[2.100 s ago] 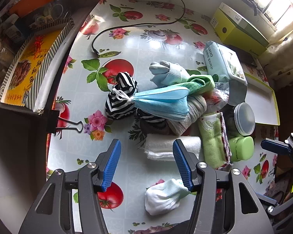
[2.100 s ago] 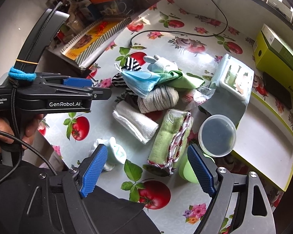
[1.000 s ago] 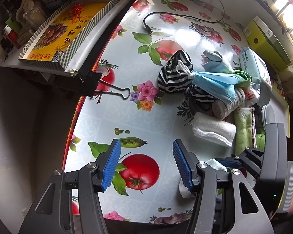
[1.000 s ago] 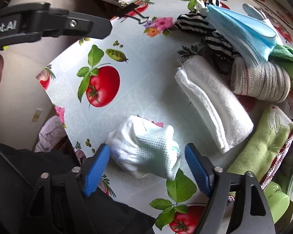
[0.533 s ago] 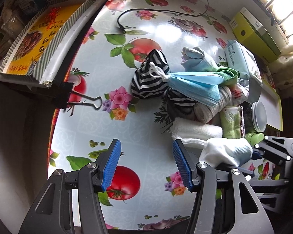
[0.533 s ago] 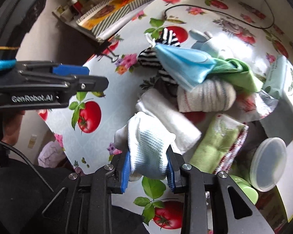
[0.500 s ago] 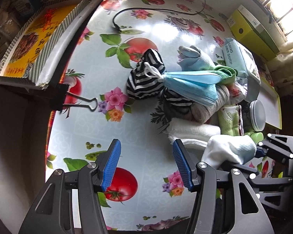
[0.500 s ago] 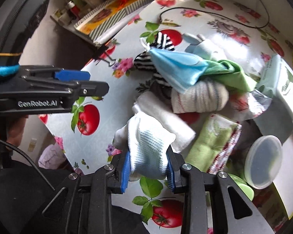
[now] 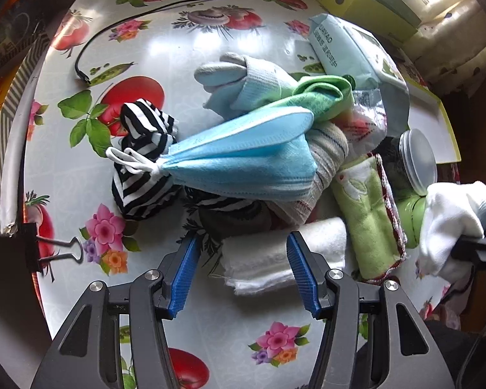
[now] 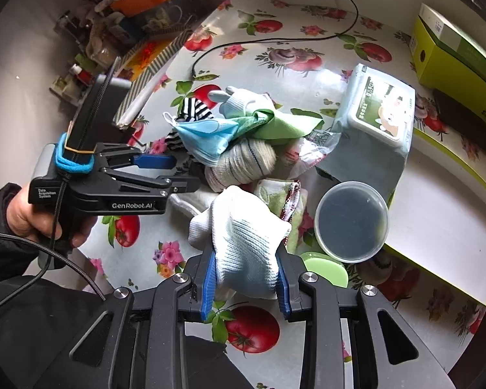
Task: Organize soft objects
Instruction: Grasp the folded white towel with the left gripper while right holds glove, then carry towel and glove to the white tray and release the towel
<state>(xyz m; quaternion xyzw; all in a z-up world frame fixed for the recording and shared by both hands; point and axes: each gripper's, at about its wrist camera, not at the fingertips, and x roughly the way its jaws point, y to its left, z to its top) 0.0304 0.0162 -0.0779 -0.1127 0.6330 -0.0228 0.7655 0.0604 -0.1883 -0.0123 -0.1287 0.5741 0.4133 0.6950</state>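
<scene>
My right gripper (image 10: 246, 272) is shut on a white knit sock (image 10: 246, 236) and holds it above the table; the sock also shows at the right edge of the left wrist view (image 9: 450, 217). My left gripper (image 9: 241, 259) is open, its jaws either side of a folded white cloth (image 9: 275, 256) on the table. Behind lies a pile: a blue face mask (image 9: 243, 159), a striped black-and-white cloth (image 9: 139, 162), a pale blue glove (image 9: 243, 81), a green cloth (image 9: 320, 94), a beige rolled sock (image 10: 243, 162) and a green towel (image 9: 369, 217).
A wet-wipes pack (image 10: 376, 123), a round lidded container (image 10: 353, 220) and a green lid (image 10: 324, 269) sit right of the pile. A yellow-green box (image 10: 453, 52) and a white tray (image 10: 444, 227) lie beyond. A black cable (image 9: 165, 9) and a binder clip (image 9: 48, 253) lie left.
My right gripper closed on the white sock and lifted it off the table. My left gripper moved forward over the table to the folded white cloth.
</scene>
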